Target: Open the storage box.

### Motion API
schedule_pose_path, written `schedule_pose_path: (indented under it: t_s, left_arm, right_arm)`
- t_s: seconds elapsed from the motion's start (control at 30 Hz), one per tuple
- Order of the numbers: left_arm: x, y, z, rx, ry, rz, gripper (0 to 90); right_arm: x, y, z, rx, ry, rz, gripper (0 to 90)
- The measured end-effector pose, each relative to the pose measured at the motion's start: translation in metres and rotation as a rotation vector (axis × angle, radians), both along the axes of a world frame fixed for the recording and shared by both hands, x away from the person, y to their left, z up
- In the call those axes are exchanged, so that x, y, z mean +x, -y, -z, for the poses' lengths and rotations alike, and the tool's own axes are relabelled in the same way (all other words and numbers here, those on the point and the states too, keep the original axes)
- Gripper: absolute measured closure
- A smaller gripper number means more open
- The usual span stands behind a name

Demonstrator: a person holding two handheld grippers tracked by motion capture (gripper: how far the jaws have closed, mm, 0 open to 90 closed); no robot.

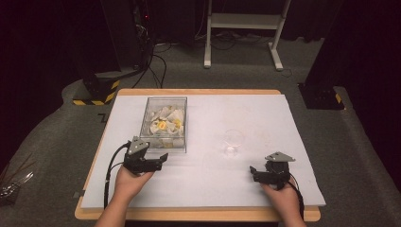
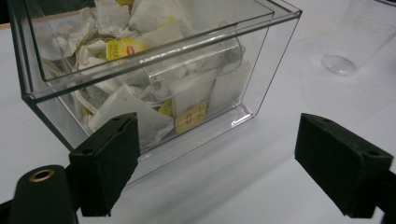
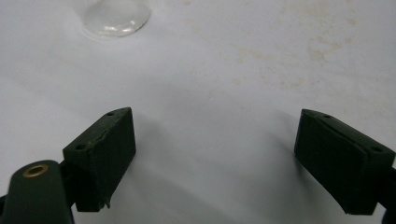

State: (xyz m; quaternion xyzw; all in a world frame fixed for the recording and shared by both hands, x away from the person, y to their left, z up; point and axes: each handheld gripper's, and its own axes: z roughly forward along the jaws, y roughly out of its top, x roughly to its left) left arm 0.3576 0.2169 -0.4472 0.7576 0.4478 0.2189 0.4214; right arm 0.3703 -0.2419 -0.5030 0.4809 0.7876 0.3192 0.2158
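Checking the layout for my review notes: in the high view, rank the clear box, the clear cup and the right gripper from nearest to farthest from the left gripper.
1. Clear box, just beyond the left gripper, at the table's left.
2. Clear cup, right of the box, mid-table.
3. Right gripper, at the near right, fingers open.

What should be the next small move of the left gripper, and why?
Probably ease the left gripper forward and up over the clear box of tea bags. Its jaws stand open and empty just short of the box's near wall, and the right gripper waits open near the clear cup.
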Motion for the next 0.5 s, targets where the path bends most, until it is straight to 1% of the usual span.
schedule_pose_path:
  t_s: [0.1, 0.13, 0.27, 0.33, 0.37, 0.47, 0.5]
  left_arm:
    - [0.002, 0.000, 0.000, 0.001, 0.002, -0.001, 14.4]
    - [0.004, 0.001, -0.001, 0.001, 0.004, -0.003, 14.4]
    - [0.006, 0.003, -0.002, 0.005, 0.017, 0.002, 14.7]
    - [0.006, 0.004, -0.003, 0.000, 0.013, 0.002, 14.7]
    - [0.009, 0.005, -0.003, 0.008, 0.018, 0.003, 14.7]
    - [0.010, 0.006, -0.003, -0.001, 0.018, 0.003, 14.7]
    - [0.012, 0.006, -0.002, -0.019, 0.017, 0.009, 14.9]
  right_arm:
    - [0.001, 0.001, 0.000, 0.002, -0.011, -0.001, 12.5]
    - [0.001, 0.001, 0.000, 0.011, -0.019, 0.002, 12.4]
    - [0.001, 0.001, 0.001, 0.012, -0.020, 0.002, 12.2]
    - [0.002, 0.001, 0.001, 0.012, -0.020, 0.002, 12.2]
    - [0.002, 0.001, 0.001, 0.011, -0.019, 0.001, 12.2]
    - [0.002, 0.001, 0.001, 0.012, -0.020, 0.002, 12.2]
    - [0.002, 0.001, 0.001, 0.011, -0.018, 0.001, 12.2]
